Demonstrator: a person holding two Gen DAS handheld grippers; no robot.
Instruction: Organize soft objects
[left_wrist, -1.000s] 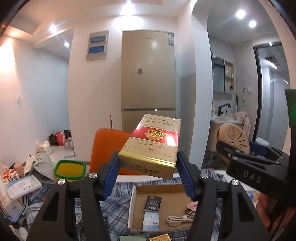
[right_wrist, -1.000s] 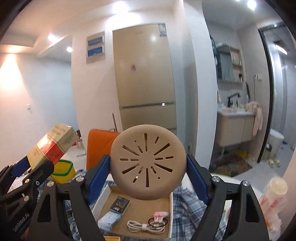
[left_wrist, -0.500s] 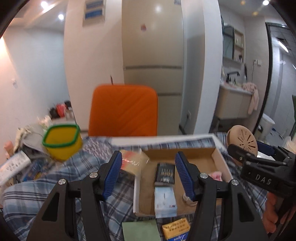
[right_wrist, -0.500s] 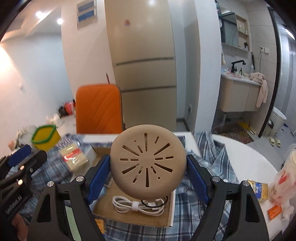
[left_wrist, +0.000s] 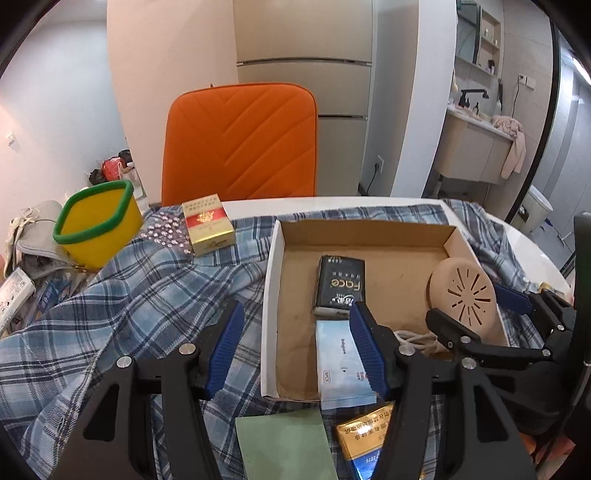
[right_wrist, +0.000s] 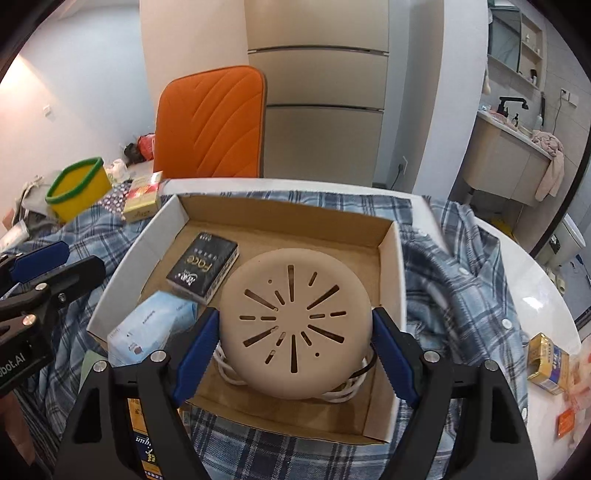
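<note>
The right tool (right_wrist: 291, 343) is clenched on the beige slotted disc (right_wrist: 295, 325), its blue pads pressed to the disc's two sides, and holds it low inside the box (right_wrist: 391, 258), over the near right part of the box floor. A white cable (right_wrist: 229, 369) and a dark loop show just under the disc. If the disc is set down there, it would likely rest crooked on the cable and could tip against the box's right wall. The pads hold only the rounded edge, so a tilt of the wrist could let the disc slip.

The left tool (left_wrist: 295, 347) is released and holds nothing. Its right pad hangs over the box's near left part, above the pale blue pack (left_wrist: 340, 362); its left pad is outside the box's left wall, over the plaid shirt (left_wrist: 147, 295). Lowered as it stands, it could straddle and knock that wall.

In the box, the black pack (left_wrist: 340, 284) lies left of centre, and the blue pack lies just in front of it, its near end jutting past the box's near edge. The yellow tub (left_wrist: 99, 229), far left of the box, looks empty as far as its inside shows. The red and gold pack (left_wrist: 208, 229) sits on the shirt between tub and box
</note>
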